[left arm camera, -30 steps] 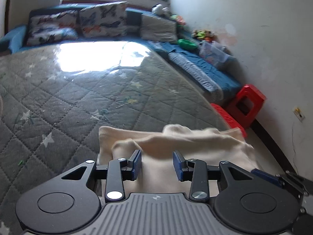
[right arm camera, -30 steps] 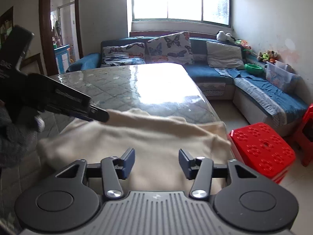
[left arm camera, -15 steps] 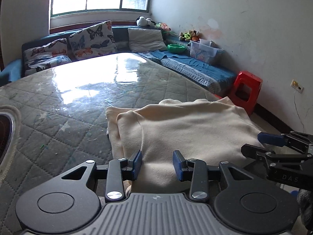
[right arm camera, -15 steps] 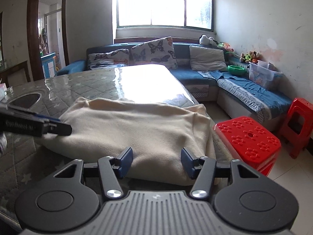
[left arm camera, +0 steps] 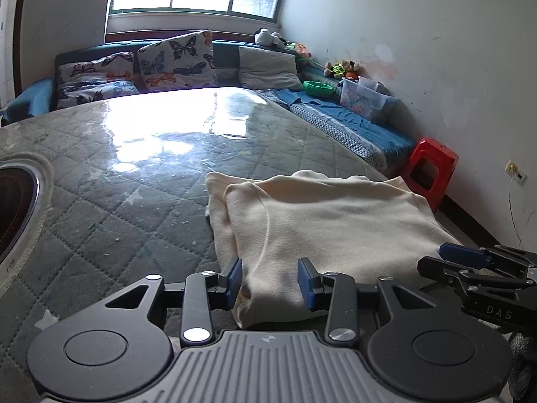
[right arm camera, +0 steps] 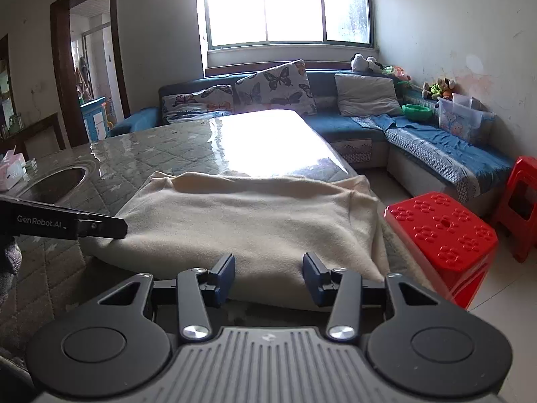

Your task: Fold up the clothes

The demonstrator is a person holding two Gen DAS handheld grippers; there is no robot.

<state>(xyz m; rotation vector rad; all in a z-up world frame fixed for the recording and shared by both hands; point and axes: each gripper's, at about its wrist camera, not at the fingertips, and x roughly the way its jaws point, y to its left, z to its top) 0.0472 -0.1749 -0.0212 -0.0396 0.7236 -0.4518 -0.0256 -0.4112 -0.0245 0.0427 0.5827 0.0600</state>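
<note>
You can read "GenRobot.AI" on your left gripper [right arm camera: 67, 225] and "DAS" on your right gripper [left arm camera: 470, 265]. The cream garment [left arm camera: 322, 228] lies folded at the table [left arm camera: 134, 201] edge. Both grippers' fingers are spread, empty.

A bright window [right arm camera: 285, 3] lights white walls, a blue corner sofa [right arm camera: 436, 147] and red stools [right arm camera: 443, 235].

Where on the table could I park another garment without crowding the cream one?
The quilted table top is bare between the cream garment and the butterfly cushions, and left toward the round inset basin. The near right corner is crowded: garment, both grippers, and red stool just beside the edge.
</note>
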